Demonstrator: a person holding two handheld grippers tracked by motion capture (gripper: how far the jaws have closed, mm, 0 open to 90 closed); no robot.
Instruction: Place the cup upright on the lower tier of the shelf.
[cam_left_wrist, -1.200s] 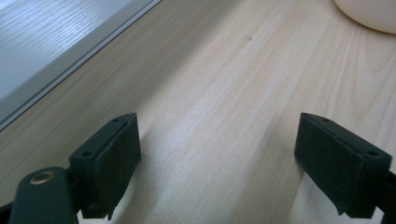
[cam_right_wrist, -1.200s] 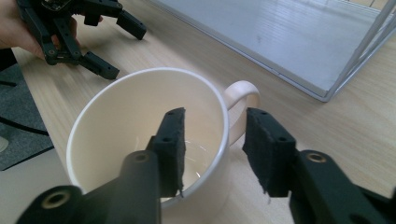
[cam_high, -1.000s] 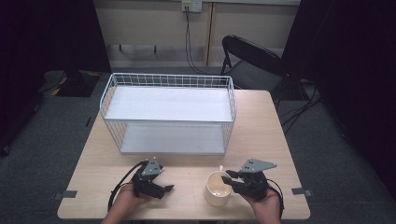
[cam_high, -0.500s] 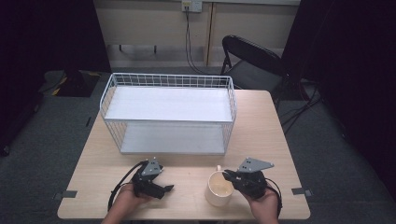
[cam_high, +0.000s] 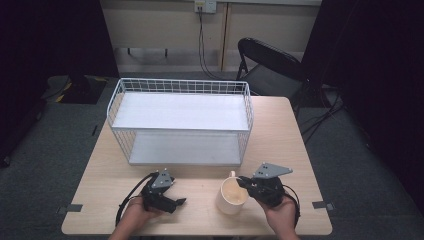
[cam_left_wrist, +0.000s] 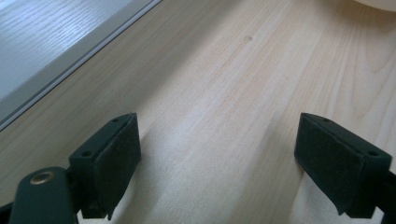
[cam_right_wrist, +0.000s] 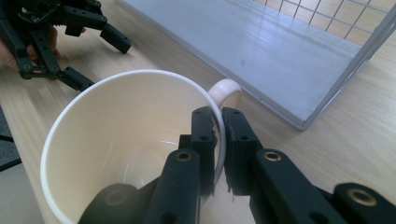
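At the near edge of the light wooden table (cam_high: 200, 172), the person's two hands come in from below, each with a black gripper. The right gripper (cam_right_wrist: 218, 122) has just been closing, and its two padded jaws now pinch the wall of a cream mug (cam_high: 232, 195): one jaw stands inside the rim, the other outside, right beside the handle, which points away from the gripper toward the rack. The mug stands upright on the table toward its near right, just left of the right hand (cam_high: 280, 215), and its inside looks bare. To the left of the mug, apart from it, the left gripper (cam_high: 167, 196) rests low over the wood in the left hand (cam_high: 137, 215), a cable looping from its back. Its jaws stand wide apart with only bare table between them, and in the left gripper view its dark pads (cam_left_wrist: 116, 154) hang just over the grain. Farther on, at the middle of the table, sits a white wire rack (cam_high: 182, 120) with two flat shelves, one above the other, both bare. Beyond the table a black folding chair (cam_high: 270, 65) stands on the grey carpet near the wall.
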